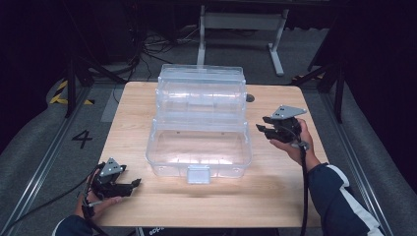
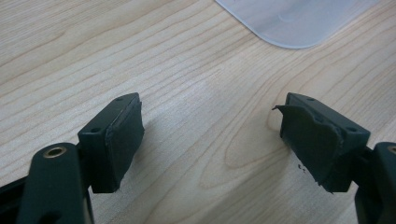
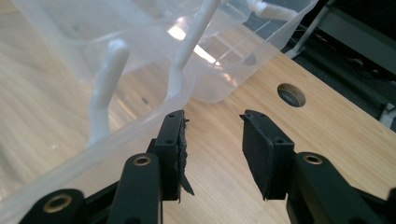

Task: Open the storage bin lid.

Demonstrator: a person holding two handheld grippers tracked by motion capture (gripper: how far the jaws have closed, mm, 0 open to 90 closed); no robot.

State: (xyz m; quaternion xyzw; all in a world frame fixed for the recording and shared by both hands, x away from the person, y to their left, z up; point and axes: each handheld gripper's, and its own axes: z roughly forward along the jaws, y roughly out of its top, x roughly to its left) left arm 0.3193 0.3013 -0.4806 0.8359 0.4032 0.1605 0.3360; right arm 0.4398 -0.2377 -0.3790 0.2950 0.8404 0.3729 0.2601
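Note:
A clear plastic box [image 1: 199, 132] with stepped trays folded out stands in the middle of the wooden table [image 1: 275, 196]. My left gripper [image 1: 137, 183] lies low at the table's front left corner, pointing right. Its jaws stand open over bare wood [image 2: 210, 126], and a rounded corner of the clear box [image 2: 289, 18] shows ahead of them. My right gripper [image 1: 259, 129] hovers just right of the box, pointing left at its side. Its jaws [image 3: 212, 126] are apart with nothing between them. The box wall and a white hinge arm [image 3: 105, 84] sit right beside one jaw.
A round hole [image 3: 291, 94] sits in the tabletop by the box's far right corner, also visible in the high view [image 1: 250, 98]. A white frame leg [image 1: 275, 49] and cables lie on the floor beyond the table. Bare wood runs along the table's front.

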